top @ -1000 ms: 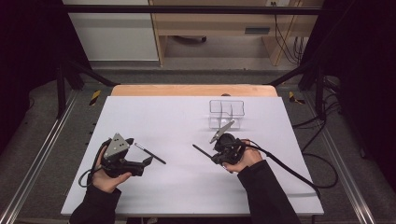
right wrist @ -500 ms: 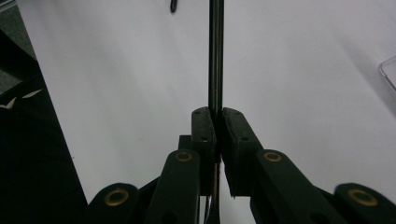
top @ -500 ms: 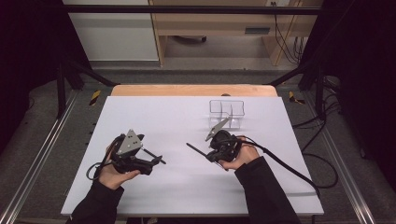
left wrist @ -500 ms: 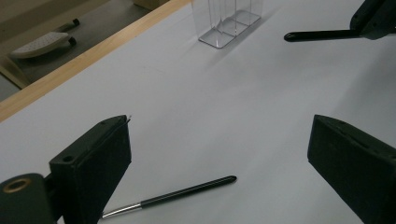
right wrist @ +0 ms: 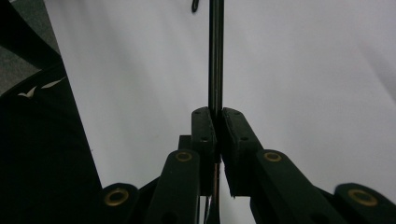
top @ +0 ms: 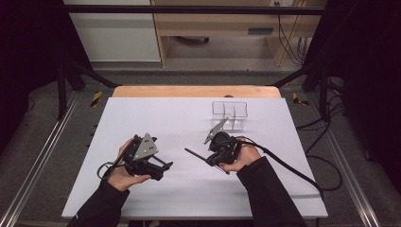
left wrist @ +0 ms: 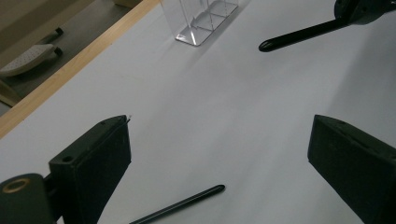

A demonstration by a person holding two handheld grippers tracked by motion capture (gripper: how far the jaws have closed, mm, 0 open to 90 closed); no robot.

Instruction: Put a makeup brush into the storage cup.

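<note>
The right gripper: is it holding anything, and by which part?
Yes. The right gripper is shut on a thin black stick, clamped near one end so most of it juts out ahead. The left gripper is open, holding nothing.

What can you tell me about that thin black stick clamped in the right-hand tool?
The black stick is slim, straight and round, with a smooth, slightly glossy look like plastic or coated metal, ending in a rounded tip. The right gripper has its fingers shut tightly on one end, so most of its length juts out in front. In the high view it points left, held just above the white table, and nothing else touches it.
</note>
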